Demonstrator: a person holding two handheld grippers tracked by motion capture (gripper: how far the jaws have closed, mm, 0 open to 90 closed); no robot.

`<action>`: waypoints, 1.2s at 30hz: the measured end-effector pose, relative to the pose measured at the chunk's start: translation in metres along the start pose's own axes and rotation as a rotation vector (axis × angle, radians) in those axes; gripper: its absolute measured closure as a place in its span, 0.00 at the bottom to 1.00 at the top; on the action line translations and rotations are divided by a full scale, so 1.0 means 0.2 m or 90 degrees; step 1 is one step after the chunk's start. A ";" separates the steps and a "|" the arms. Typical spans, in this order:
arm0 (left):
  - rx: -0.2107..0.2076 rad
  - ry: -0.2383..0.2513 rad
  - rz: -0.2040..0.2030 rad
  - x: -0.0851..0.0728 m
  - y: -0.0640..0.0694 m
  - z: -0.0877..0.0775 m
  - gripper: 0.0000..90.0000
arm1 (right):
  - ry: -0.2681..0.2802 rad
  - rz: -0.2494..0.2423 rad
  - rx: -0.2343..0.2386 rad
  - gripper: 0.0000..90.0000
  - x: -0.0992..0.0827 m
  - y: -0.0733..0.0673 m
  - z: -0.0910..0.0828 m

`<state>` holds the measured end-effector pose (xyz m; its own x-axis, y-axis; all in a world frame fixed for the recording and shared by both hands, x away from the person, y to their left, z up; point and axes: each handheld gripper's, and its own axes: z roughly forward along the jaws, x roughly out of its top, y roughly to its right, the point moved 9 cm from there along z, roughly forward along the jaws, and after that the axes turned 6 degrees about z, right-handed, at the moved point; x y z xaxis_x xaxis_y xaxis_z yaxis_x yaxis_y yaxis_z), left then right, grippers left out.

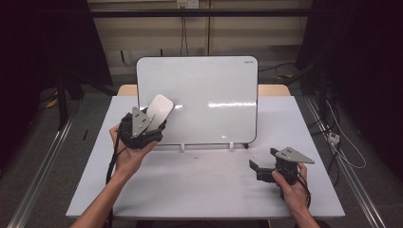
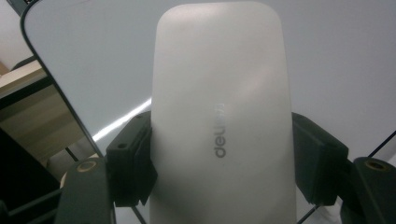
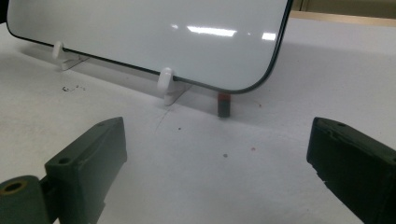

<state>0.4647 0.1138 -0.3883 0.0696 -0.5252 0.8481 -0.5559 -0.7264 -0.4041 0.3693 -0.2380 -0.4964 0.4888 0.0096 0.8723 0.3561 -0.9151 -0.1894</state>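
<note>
**Eraser clamped at the whiteboard, right jaws spread**

While the whiteboard (image 1: 204,99) stands upright on small white clip feet (image 3: 166,79) near the back of the white tabletop (image 1: 199,185), the left hand-held gripper (image 1: 147,124) is raised in front of its lower left part. Its two black jaws are clamped on the long sides of a pale, rounded eraser (image 2: 219,116), which carries the grey lettering "deli" and sticks out beyond the jaws toward the board. In the high view the eraser (image 1: 159,108) overlaps the board's left edge; whether it touches the surface is hard to say from these angles. The person's left hand (image 1: 130,152) grips the tool from below.

The right hand-held gripper (image 1: 266,161) sits low over the tabletop near the front right, well apart from the board, held by the right hand (image 1: 291,183). Its jaws stand wide apart with nothing between them. In the right gripper view a small dark object with a red top (image 3: 224,105) stands on the tabletop just beneath the board's lower right corner, and a few dark specks (image 3: 70,87) lie scattered on the tabletop.
</note>
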 end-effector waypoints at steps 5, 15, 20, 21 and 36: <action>0.007 -0.002 -0.013 -0.03 -0.03 -0.02 0.35 | 0.000 0.002 -0.002 0.05 0.00 0.01 0.00; 0.011 -0.029 -0.013 -0.13 -0.02 -0.01 0.35 | 0.001 0.009 -0.001 0.05 -0.01 0.02 -0.02; 0.007 -0.042 -0.004 -0.18 0.01 0.04 0.35 | 0.000 0.011 -0.001 0.05 -0.02 0.02 -0.02; 0.007 -0.043 -0.005 -0.18 0.02 0.05 0.35 | 0.001 0.010 -0.003 0.05 -0.02 0.03 -0.02; 0.006 -0.097 0.058 -0.28 0.11 0.19 0.35 | -0.001 0.009 -0.007 0.05 -0.03 0.03 -0.03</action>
<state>0.4792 0.1100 -0.4568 0.1444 -0.6491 0.7468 -0.5577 -0.6769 -0.4805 0.3637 -0.2463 -0.4994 0.4946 -0.0021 0.8691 0.3408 -0.9195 -0.1961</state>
